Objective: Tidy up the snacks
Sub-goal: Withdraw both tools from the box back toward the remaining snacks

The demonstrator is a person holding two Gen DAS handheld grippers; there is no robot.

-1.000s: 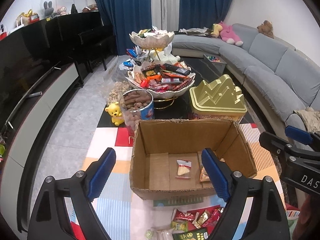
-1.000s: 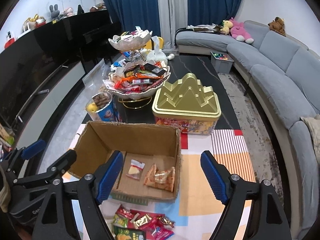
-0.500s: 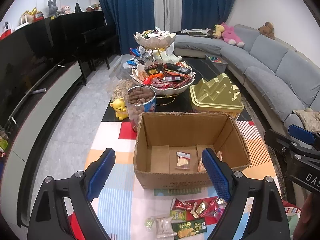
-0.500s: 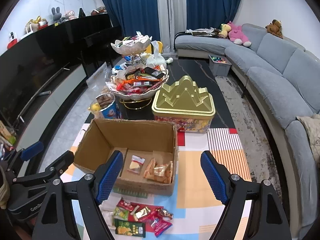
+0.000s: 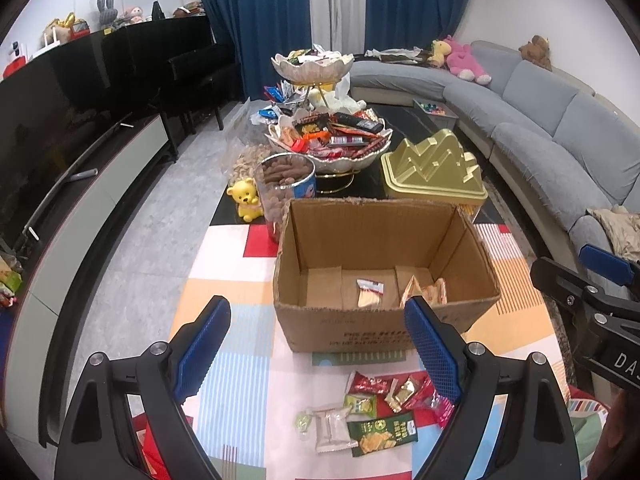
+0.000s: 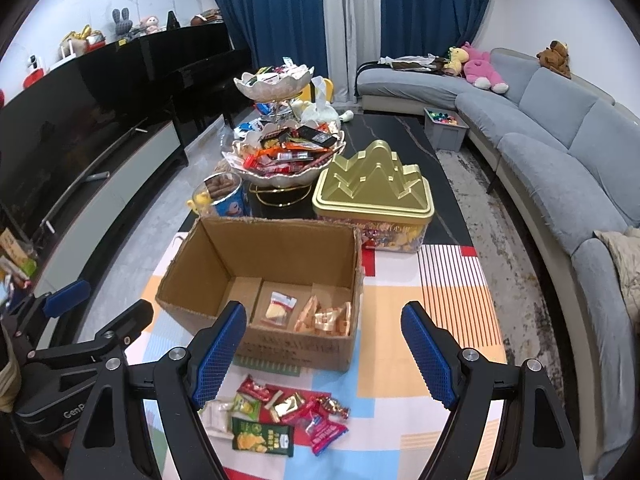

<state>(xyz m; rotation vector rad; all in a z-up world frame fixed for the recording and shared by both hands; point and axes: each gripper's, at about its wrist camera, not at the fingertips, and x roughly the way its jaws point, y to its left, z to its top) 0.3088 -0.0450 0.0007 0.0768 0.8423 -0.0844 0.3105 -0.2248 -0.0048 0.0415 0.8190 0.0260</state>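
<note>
An open cardboard box [image 5: 384, 240] [image 6: 280, 256] stands on the colourful mat. Inside it lie a clear packet with a red strip [image 5: 370, 292] [image 6: 280, 308] and some orange packets [image 5: 426, 292] [image 6: 326, 318]. In front of the box, a loose pile of snack packets [image 5: 376, 412] [image 6: 280, 412] lies on the mat: red, gold, green and white wrappers. My left gripper [image 5: 316, 320] hovers open above the pile, empty. My right gripper [image 6: 324, 316] is also open and empty, just right of the left one. Each gripper shows at the edge of the other's view.
Behind the box stand a gold mountain-shaped tin [image 5: 432, 172], a two-tier bowl stand full of snacks [image 5: 328, 140], a jar of nuts [image 5: 286, 184] and a yellow bear figure [image 5: 244, 200]. A grey sofa [image 6: 560, 160] runs along the right, a TV cabinet [image 5: 80, 208] along the left.
Both grippers have drawn back from the box, so it looks smaller and farther. The whole snack pile in front of it has come into view. The jaws stay as wide as before.
</note>
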